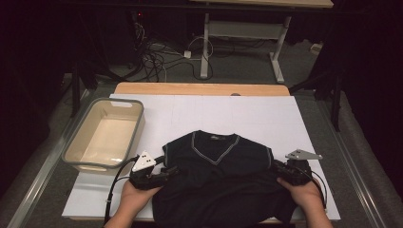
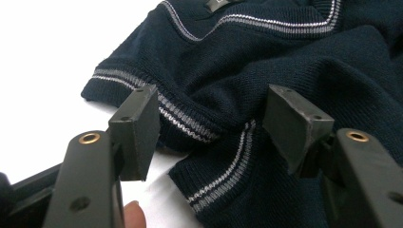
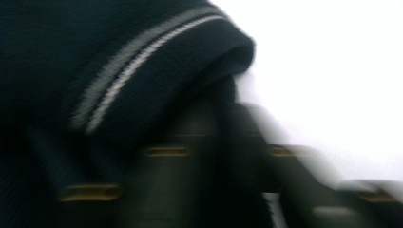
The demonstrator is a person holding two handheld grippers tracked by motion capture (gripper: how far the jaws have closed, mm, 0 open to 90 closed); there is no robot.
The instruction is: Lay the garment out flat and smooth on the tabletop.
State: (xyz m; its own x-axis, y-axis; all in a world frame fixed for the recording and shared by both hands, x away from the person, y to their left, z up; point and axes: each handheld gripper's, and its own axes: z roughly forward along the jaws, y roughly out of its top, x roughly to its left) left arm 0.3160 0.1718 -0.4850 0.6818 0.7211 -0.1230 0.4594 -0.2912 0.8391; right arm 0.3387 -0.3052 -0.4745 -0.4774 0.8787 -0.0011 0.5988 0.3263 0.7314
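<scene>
Loosely rumpled ribbed navy sweater [image 1: 223, 183]

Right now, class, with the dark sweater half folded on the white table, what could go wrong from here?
1. The left tongs stand open around the striped sleeve cuff; nothing pins it, so that fold may slump open.
2. The right tongs look shut on the sweater at its other side; pulling from one side alone could skew the fold.
3. The hem hangs past the near table edge, so the sweater might slide off.
</scene>
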